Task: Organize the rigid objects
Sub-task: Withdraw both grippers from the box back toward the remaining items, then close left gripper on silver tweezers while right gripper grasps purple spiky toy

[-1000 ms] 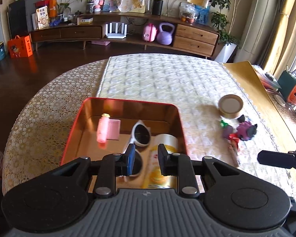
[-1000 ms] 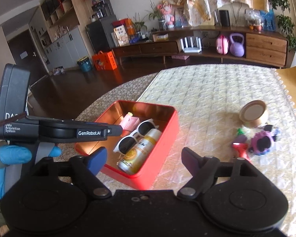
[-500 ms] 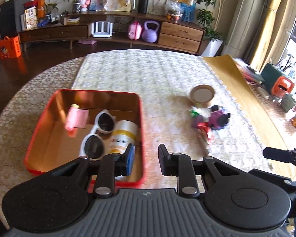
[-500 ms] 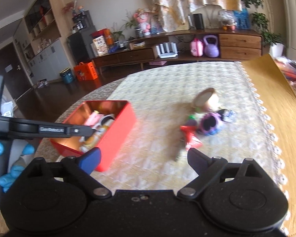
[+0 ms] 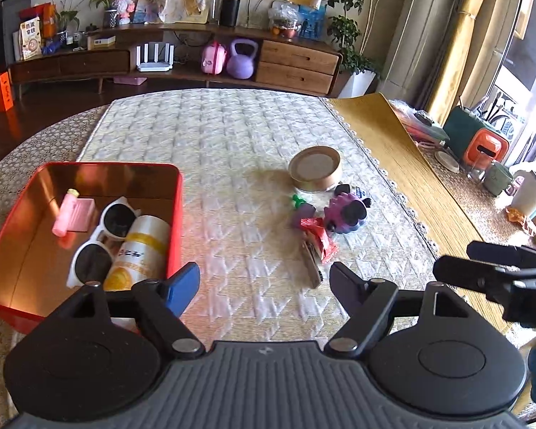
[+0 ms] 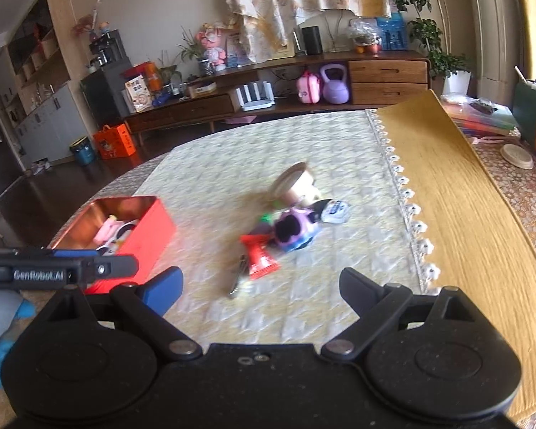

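Now, in the left wrist view, the left gripper (image 5: 264, 280) points down at a slant over the quilted cloth (image 5: 232, 150), just right of the red tin box (image 5: 177, 214). Its jaws have just been opening and now stand wide, with nothing between them. The box lies at the left and holds white sunglasses (image 5: 102, 236), a yellow-white bottle (image 5: 139, 250) and a pink item (image 5: 68, 211). Ahead on the cloth is a small pile: a round tin (image 5: 314, 168), a purple toy (image 5: 345, 212), a red packet (image 5: 316, 236) and a thin metal piece (image 5: 312, 262) nearest to the fingers. Bare cloth is free between the box wall and the pile. At the right edge, part of the right gripper (image 5: 496, 268) shows.

From the right wrist view, which is a bit blurred, the right gripper (image 6: 261, 286) also slants down, jaws wide and empty. The pile lies straight ahead, the red packet (image 6: 259, 255) closest. The box (image 6: 143, 228) is at the left. To the right, the lace edge (image 6: 411, 211) of the cloth borders a yellow mat (image 6: 457, 193). A blue-gloved hand (image 6: 3, 343) is visible at the lower left.
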`<state>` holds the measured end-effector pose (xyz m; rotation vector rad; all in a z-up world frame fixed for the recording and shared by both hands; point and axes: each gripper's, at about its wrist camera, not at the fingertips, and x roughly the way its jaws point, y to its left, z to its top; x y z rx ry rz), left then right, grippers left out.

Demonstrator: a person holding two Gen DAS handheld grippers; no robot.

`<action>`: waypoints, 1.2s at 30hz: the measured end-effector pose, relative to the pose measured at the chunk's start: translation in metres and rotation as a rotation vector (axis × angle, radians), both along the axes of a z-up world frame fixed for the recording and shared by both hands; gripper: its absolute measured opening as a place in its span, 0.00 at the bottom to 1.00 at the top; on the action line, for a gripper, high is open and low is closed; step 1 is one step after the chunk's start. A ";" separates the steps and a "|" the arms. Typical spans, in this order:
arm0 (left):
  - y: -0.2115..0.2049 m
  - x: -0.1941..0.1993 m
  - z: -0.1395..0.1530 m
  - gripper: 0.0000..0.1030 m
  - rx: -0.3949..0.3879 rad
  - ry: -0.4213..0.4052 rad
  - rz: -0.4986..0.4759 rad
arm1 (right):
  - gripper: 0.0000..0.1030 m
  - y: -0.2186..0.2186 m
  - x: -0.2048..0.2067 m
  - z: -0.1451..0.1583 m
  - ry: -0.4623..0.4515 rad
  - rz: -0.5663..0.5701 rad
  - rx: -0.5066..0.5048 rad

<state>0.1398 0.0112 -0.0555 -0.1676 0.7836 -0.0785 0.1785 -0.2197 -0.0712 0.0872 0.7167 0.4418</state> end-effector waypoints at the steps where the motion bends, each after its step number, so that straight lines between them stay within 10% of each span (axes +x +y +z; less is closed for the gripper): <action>1: -0.003 0.002 -0.002 0.79 -0.001 -0.001 0.002 | 0.92 -0.001 0.004 -0.001 0.004 -0.008 -0.008; 36: -0.063 0.075 -0.080 0.78 0.098 0.091 -0.025 | 0.86 0.028 0.133 -0.062 0.189 -0.054 -0.049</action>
